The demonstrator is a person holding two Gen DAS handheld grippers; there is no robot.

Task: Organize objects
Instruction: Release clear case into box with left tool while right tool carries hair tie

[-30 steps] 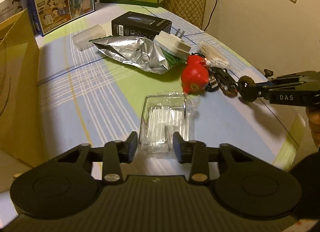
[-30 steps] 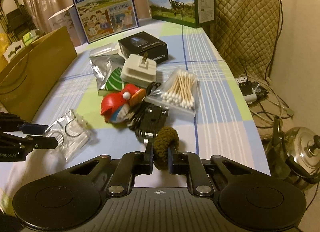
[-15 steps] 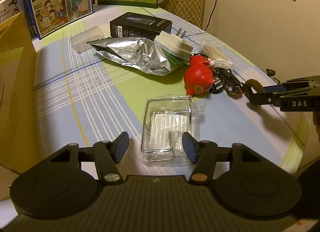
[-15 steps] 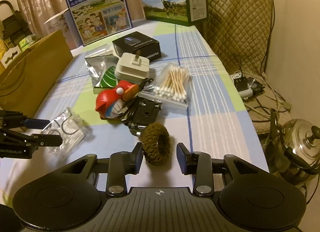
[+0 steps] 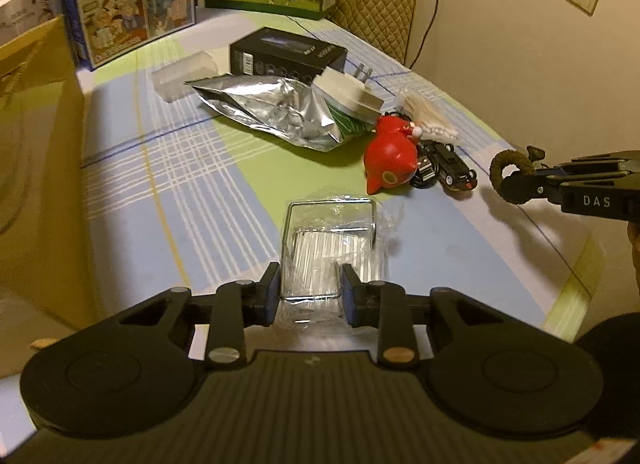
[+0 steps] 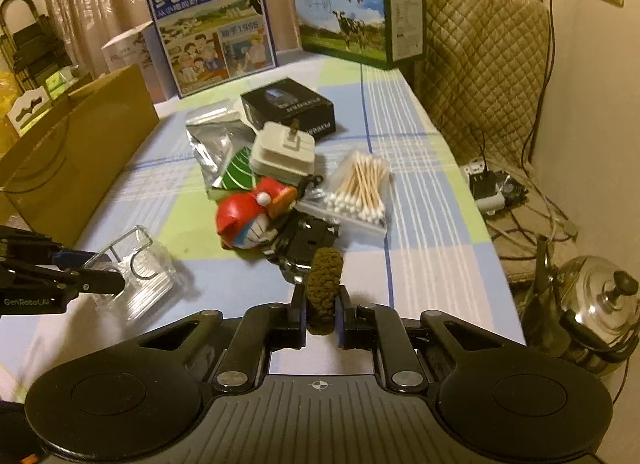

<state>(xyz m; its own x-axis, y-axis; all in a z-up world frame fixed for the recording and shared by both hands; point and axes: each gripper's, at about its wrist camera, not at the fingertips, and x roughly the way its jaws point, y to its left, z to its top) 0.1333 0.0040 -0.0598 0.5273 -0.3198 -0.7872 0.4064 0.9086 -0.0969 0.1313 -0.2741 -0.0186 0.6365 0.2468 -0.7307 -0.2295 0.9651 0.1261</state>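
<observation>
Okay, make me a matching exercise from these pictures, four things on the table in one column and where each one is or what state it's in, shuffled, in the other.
Things:
1. brown hair tie
2. clear plastic packet
3. white plug adapter
4. cotton swabs

States or places:
A. lying on the silver foil bag
B. between the left gripper fingers
C. in a clear bag right of the red toy
D. pinched by the right gripper

Pairs: 1-D, 2-B, 3-A, 4-C
</observation>
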